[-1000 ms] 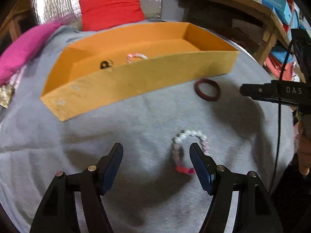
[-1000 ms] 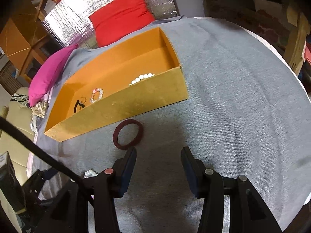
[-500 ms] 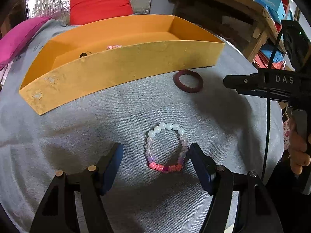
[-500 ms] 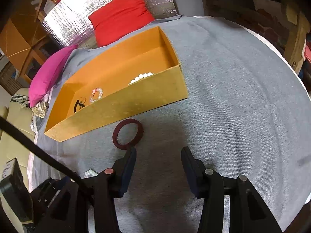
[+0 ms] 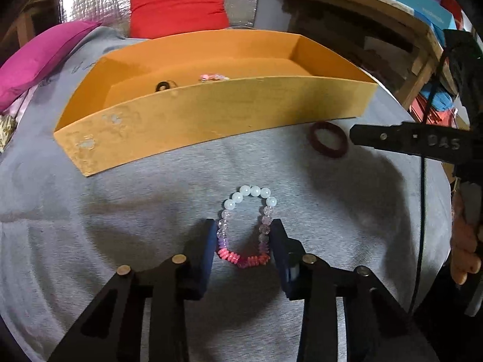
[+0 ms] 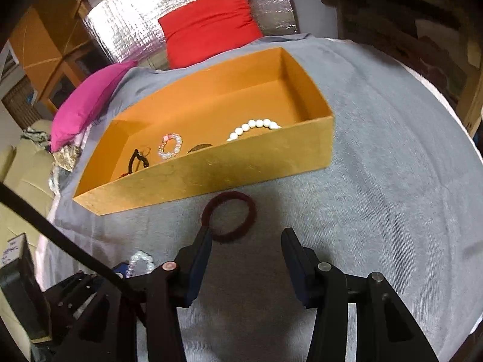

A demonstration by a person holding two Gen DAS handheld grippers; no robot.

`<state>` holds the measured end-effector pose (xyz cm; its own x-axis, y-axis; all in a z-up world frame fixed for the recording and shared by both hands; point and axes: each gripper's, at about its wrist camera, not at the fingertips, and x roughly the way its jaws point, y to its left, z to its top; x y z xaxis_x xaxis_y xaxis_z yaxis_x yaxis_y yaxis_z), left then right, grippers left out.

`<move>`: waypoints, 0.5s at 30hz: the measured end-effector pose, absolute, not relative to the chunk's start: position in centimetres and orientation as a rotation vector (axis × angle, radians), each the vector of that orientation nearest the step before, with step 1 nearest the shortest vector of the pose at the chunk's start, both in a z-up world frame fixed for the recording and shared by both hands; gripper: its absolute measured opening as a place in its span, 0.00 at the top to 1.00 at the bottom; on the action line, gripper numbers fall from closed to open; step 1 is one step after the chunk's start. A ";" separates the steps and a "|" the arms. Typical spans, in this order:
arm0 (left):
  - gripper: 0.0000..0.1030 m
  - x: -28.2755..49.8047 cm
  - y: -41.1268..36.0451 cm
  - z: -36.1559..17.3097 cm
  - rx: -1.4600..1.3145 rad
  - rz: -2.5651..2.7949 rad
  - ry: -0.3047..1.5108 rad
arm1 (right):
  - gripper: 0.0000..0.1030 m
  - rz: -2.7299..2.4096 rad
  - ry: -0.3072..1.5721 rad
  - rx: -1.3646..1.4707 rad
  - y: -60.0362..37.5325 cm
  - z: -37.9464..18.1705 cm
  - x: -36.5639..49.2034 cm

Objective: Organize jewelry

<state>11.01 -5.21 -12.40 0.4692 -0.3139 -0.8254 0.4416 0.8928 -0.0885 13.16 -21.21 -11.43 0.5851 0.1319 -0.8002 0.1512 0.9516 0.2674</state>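
Observation:
My left gripper (image 5: pixel 244 235) is shut on a beaded bracelet (image 5: pixel 250 193) of white, lilac and pink beads that lies on the grey cloth, its fingers pressing both sides. The bracelet also shows in the right wrist view (image 6: pixel 140 259). An orange box (image 5: pixel 211 120) stands beyond it, also seen from the right wrist (image 6: pixel 241 163), holding a white pearl bracelet (image 6: pixel 253 126), a small pink-white bracelet (image 6: pixel 171 146) and a dark hair tie (image 6: pixel 137 160). A maroon ring-shaped band (image 6: pixel 229 215) lies in front of the box, also in the left wrist view (image 5: pixel 327 143). My right gripper (image 6: pixel 246 241) is open just before it.
A red cushion (image 6: pixel 208 24) and a magenta cushion (image 6: pixel 87 102) lie behind the box against a silver foil sheet (image 6: pixel 129 30). A wooden shelf (image 5: pixel 407 24) with boxes stands at the right. The round table's edge (image 6: pixel 465 138) curves close on the right.
My left gripper moved so the beaded bracelet came between its fingers, then closed on it. My right gripper edged forward toward the maroon band and stayed open.

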 end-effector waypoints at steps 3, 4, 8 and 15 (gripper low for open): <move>0.64 11.6 -4.2 -12.3 0.115 -0.453 0.989 | 0.58 -0.027 0.967 0.284 -20.2 -11.9 14.3; 0.64 11.7 -3.9 -12.3 0.105 -0.452 0.992 | 0.59 -0.035 0.972 0.279 -20.0 -12.2 14.8; 0.64 12.5 -2.9 -12.5 0.076 -0.443 1.004 | 0.67 -0.082 0.999 0.234 -19.4 -13.3 15.9; 0.44 12.6 -2.0 -12.5 0.064 -0.442 1.021 | 0.68 -0.118 0.979 0.116 -17.8 -13.6 15.6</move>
<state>12.61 -2.04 -12.46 0.4428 -0.3263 -0.8352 0.3853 0.9103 -0.1514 15.59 -17.75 -13.63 0.5522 -0.0475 -0.8323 0.1520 0.9874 0.0444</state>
